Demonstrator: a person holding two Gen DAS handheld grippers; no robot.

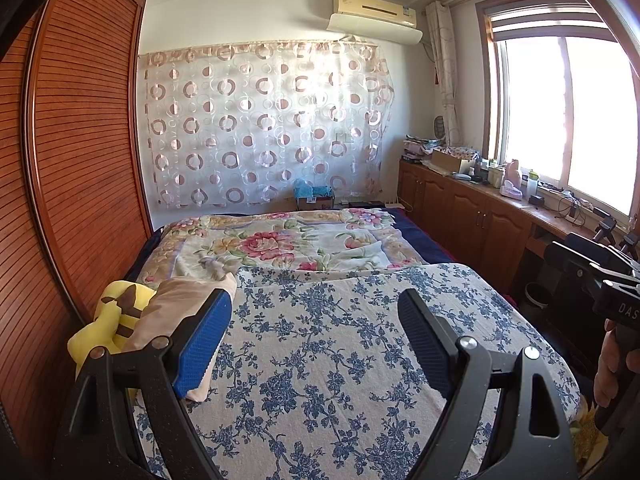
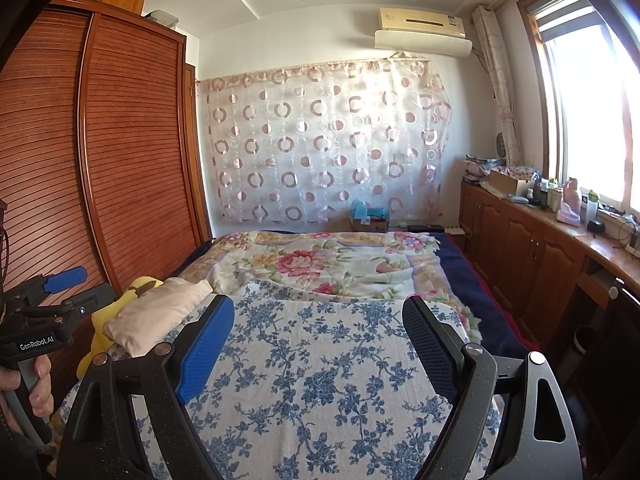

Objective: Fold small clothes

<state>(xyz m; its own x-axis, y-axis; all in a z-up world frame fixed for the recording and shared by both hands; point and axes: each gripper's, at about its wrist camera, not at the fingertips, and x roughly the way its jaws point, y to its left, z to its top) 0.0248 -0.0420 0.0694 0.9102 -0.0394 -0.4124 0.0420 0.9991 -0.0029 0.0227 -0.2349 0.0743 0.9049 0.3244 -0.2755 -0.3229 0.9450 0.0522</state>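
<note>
Blue-floral cloth (image 1: 340, 360) bare to edges, tongs (image 1: 316, 332) apart

Ahead of both grippers, a matt woven cloth (image 1: 340, 360) is covering the bed, the slatted wooden wardrobe (image 1: 80, 160) is shining slightly, and the beige bundle (image 2: 156, 312) is looking like soft cotton, maybe.
</note>
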